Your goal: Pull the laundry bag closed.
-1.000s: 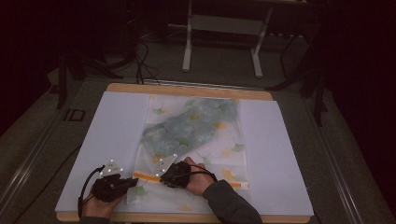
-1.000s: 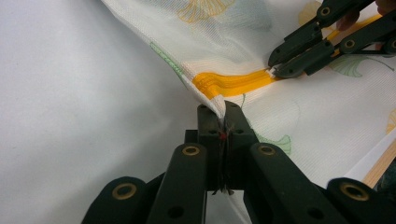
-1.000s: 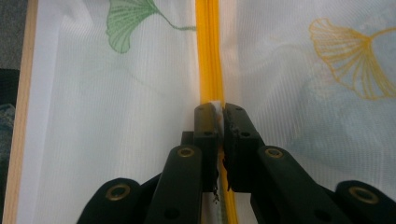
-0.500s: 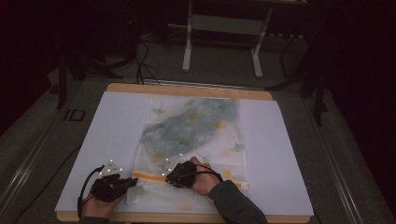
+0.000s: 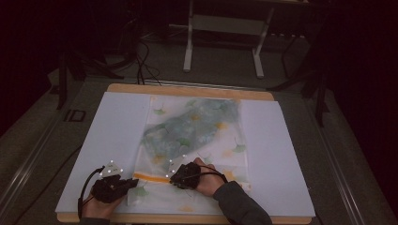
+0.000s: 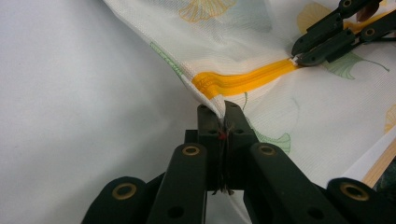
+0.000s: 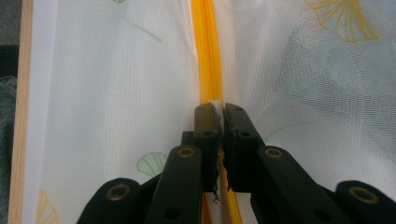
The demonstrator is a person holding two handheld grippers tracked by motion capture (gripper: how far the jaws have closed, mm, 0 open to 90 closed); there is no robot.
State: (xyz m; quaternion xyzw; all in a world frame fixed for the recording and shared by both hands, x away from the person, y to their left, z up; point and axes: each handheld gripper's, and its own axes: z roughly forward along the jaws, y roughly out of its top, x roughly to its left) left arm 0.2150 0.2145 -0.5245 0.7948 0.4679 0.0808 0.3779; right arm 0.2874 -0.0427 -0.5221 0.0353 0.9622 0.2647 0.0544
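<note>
Mesh bag, white see-through fabric w/ printed ginkgo leaves in yellow and green, lies flat on the white sheet covering the bench, roughly centre, long axis running away from the person. Something blue-green and bunched shows through the mesh in its far half; can't tell what. Orange zipper runs across the near end of the bag.

Left tongs at the bag's near-left corner; in the left gripper view the jaws are pressed together on the fabric edge right where the zipper tape ends, cloth pulled up into a small peak there. Right tongs sit on the zipper line a bit toward the bag's middle; in the right gripper view the jaws are nearly closed w/ a small white bit pinched between the tips, prob. the zipper pull, zipper running straight ahead from them. Right tongs also visible far off in the left gripper view, tips on the orange tape.

Both hands come in from the near edge, right sleeve dark. Beyond the bench: dim floor w/ cables and a pale metal stand. Nothing lies between the two tongs but bag and zipper.
</note>
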